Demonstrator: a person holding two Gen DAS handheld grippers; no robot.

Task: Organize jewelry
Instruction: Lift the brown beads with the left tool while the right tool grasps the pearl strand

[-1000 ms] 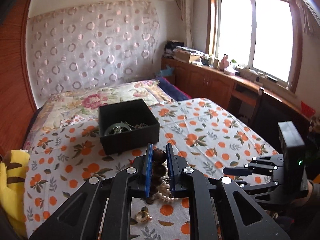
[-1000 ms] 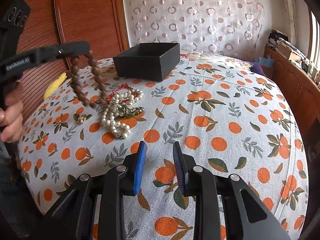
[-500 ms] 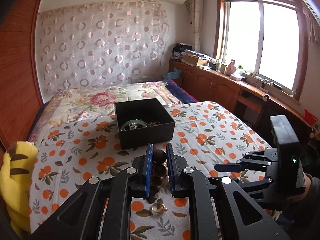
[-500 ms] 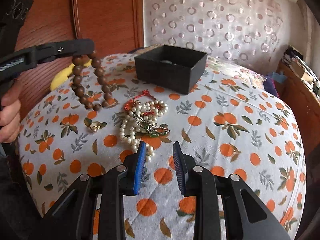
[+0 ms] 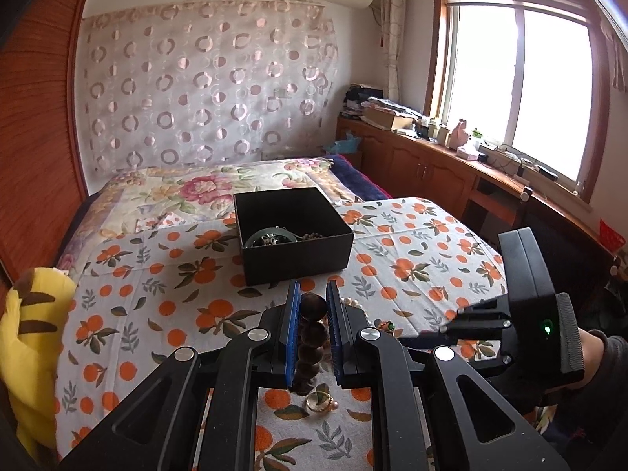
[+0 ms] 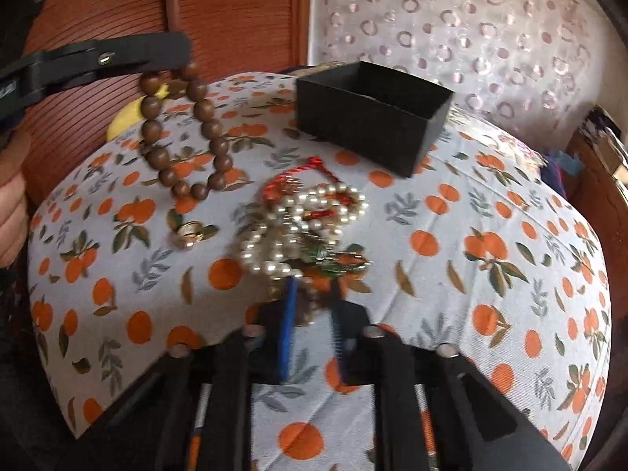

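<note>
Two blue pads of the left gripper point(image 5: 311, 300) are clamped on a brown bead bracelet point(image 5: 311, 337), which is held above the cloth point(image 5: 157, 286). A black box point(image 5: 298, 251) with jewelry inside is seen just ahead. In the right wrist view, the right gripper point(image 6: 312, 296) is held with jaws apart at the near edge of the pearl pile point(image 6: 302, 227). A gold ring point(image 6: 189, 232) is seen left of the pile, and the bracelet point(image 6: 184, 133) is hung from the left gripper point(image 6: 172, 53), clear of the cloth.
</note>
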